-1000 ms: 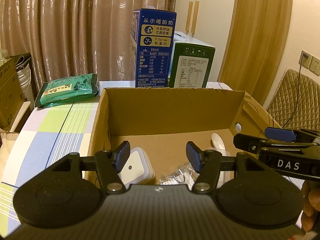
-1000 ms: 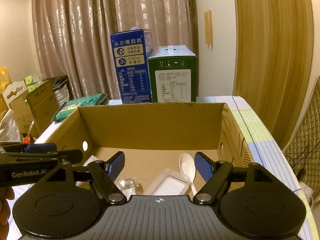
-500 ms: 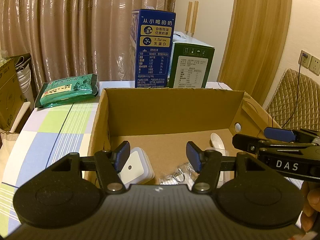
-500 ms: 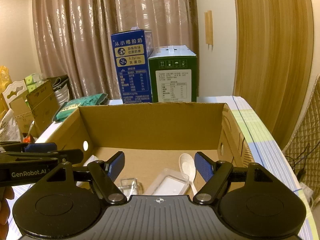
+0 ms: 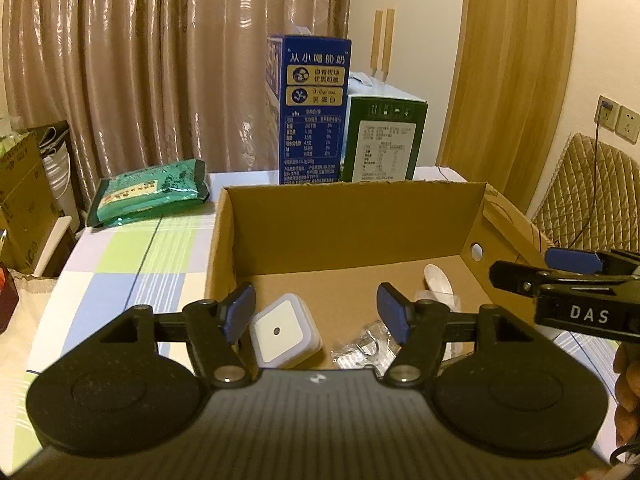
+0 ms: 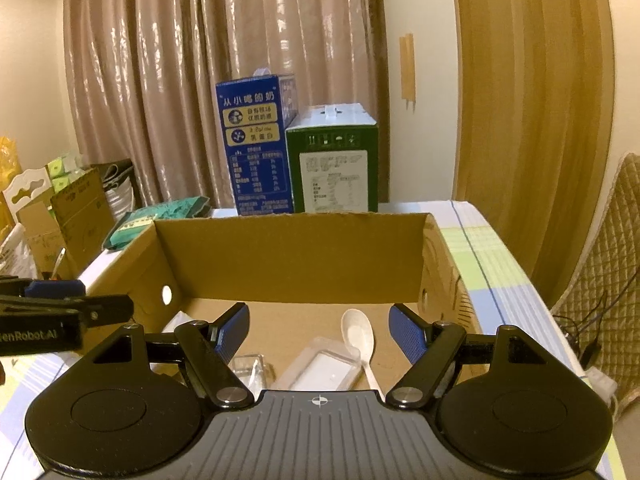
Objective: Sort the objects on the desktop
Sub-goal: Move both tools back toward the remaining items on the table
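Observation:
An open cardboard box point(image 5: 348, 220) point(image 6: 288, 256) stands on the checked tablecloth. Inside it lie a small white square box with a dot point(image 5: 280, 330), a crinkled clear wrapper point(image 5: 362, 350) point(image 6: 250, 368), a white plastic spoon point(image 6: 358, 336) point(image 5: 438, 278) and a clear flat case point(image 6: 324, 370). My left gripper point(image 5: 316, 316) hovers over the box's near left part, its jaws opening with nothing between them. Over the near right part my right gripper point(image 6: 318, 332) stands open and empty. Each gripper shows at the edge of the other's view.
A tall blue carton point(image 5: 314, 108) and a green carton point(image 5: 384, 138) stand behind the box. A green packet point(image 5: 148, 192) lies on the table at the back left. Cardboard boxes point(image 6: 68, 216) sit off the table's left; a quilted chair point(image 5: 588, 196) is at right.
The left gripper's fingers have spread a little wider. Both hands have stayed in place, and the objects in the box have not moved.

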The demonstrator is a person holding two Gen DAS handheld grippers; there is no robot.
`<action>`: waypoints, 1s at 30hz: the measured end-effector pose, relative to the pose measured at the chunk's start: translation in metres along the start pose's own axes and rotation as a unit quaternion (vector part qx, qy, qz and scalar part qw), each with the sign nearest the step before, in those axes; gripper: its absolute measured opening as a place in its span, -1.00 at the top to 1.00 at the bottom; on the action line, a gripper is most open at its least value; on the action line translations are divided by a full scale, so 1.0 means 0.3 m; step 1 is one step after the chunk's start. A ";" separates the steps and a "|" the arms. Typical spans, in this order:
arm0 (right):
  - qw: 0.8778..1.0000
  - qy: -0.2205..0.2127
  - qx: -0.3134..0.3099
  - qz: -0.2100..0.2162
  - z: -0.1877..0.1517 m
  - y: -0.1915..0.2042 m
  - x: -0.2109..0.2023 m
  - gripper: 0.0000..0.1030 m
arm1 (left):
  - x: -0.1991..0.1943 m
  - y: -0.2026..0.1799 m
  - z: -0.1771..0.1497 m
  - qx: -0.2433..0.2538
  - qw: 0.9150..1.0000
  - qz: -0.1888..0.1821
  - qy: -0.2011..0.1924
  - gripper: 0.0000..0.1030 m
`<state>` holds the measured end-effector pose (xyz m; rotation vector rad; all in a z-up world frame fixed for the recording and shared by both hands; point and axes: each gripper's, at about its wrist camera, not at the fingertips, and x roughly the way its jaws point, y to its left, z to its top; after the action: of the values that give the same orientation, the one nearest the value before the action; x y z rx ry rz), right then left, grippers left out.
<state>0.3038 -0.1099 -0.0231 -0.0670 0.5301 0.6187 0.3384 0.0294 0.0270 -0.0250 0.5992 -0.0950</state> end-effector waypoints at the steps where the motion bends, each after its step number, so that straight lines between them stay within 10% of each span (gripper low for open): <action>1: 1.000 -0.003 0.000 0.000 -0.002 -0.002 -0.015 -0.44 | -0.008 0.001 0.001 0.000 1.000 0.001 -0.002 -0.26; 16: 1.000 -0.013 0.022 -0.007 -0.067 -0.077 -0.211 -0.96 | -0.174 -0.035 -0.079 0.024 1.000 -0.016 -0.013 -0.61; 30: 1.000 0.024 -0.011 0.013 -0.229 -0.096 -0.364 -0.96 | -0.322 -0.083 -0.234 0.044 0.998 -0.038 0.004 -0.93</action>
<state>0.2141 -0.2066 -0.0313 -0.0968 0.5703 0.6494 0.2174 0.0141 0.0246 0.0383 0.6009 -0.1959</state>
